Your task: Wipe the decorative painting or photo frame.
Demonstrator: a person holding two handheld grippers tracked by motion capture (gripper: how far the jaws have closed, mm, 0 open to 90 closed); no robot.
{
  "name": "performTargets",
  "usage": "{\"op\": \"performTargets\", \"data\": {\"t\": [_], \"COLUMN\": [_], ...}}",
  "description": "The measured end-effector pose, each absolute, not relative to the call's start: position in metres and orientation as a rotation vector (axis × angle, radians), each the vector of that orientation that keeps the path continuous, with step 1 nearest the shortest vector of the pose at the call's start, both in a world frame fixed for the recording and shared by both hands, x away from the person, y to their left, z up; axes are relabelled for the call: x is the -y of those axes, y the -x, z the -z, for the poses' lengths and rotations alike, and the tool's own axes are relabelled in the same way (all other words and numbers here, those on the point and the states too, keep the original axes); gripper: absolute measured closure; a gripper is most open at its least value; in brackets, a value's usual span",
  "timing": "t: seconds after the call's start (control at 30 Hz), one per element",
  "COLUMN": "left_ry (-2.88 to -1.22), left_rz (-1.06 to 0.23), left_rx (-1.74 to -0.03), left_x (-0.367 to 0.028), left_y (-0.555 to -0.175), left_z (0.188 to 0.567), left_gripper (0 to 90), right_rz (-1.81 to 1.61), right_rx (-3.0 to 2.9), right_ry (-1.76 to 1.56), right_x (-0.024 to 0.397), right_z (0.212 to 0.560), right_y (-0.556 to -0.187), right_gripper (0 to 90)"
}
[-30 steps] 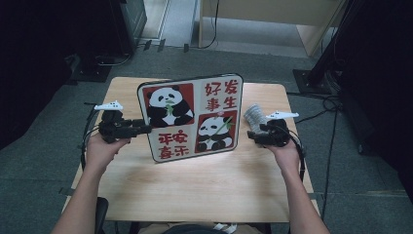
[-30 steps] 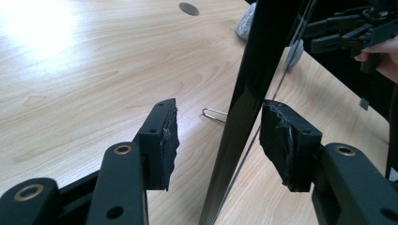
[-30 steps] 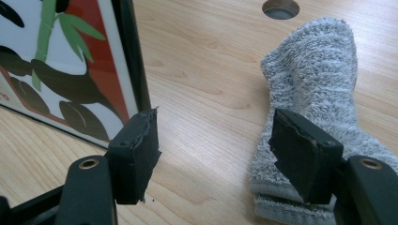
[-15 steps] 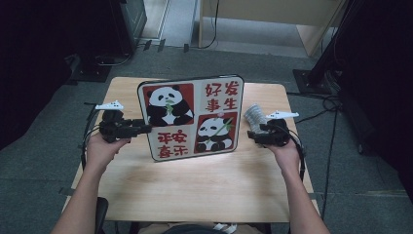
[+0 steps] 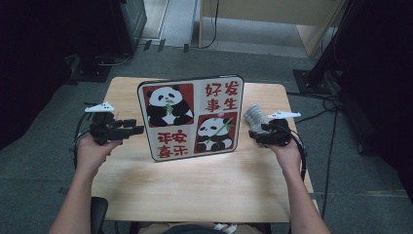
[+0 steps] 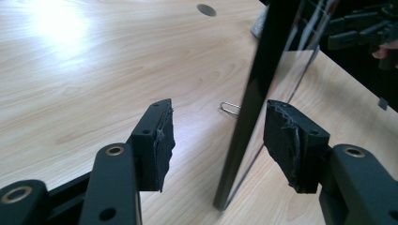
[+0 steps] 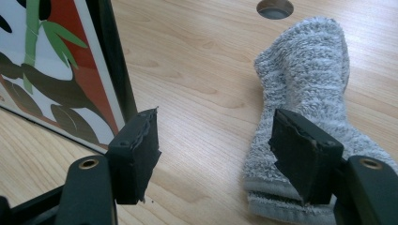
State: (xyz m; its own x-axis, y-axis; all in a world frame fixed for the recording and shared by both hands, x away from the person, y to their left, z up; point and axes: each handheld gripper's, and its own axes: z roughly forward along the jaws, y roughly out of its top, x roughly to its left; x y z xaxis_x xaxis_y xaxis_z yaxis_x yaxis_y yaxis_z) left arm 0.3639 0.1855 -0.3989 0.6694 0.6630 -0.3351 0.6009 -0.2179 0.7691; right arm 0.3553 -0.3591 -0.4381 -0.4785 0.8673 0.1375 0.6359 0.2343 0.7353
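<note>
Left gripper jaws: the left gripper [image 6: 216, 140] stands wide open and has just been opening further; the dark edge of the panda picture board [image 6: 263, 89] rises between the pads, closer to the right-hand pad, with a gap on each side, so nothing is clamped.
Right gripper jaws: the right gripper [image 7: 216, 154] is spread wide and has hold of nothing; bare wood lies between the pads.
Left hand: in the high view the left gripper [image 5: 138, 129] points right, its tips at the board's left edge, with the person's left hand [image 5: 95, 148] behind it.
Right hand: the right gripper [image 5: 253, 135] points left, just beside the board's right edge, held by the right hand [image 5: 287, 151].
Panda picture board: the board [image 5: 192, 117] stands nearly upright across the middle of the table, leaning a little, its face toward the near side; it shows two pandas and red characters.
Wire clip: a small wire clip [image 6: 230, 108] lies on the wood at the board's foot.
Sock: a grey sock [image 7: 305, 93] lies flat to the right of the board, beside and partly under the right gripper's right-hand pad.
Table: a light wooden table [image 5: 195, 185] with a round hole [image 7: 275, 8] on the far side of the sock.
</note>
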Motion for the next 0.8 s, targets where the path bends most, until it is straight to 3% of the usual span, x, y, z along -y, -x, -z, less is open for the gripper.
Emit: {"op": "performTargets", "data": {"t": [0.8], "left_ry": [-1.9], "left_rz": [-0.174], "left_rx": [-1.11], "left_x": [-0.214], "left_y": [-0.371], "left_z": [0.411], "left_gripper": [37.4], "right_rz": [-1.089], "right_rx": [-2.212], "right_ry": [-1.406], "right_x": [0.361], "right_z": [0.439], "right_y": [-0.356], "right_gripper": [33.1]}}
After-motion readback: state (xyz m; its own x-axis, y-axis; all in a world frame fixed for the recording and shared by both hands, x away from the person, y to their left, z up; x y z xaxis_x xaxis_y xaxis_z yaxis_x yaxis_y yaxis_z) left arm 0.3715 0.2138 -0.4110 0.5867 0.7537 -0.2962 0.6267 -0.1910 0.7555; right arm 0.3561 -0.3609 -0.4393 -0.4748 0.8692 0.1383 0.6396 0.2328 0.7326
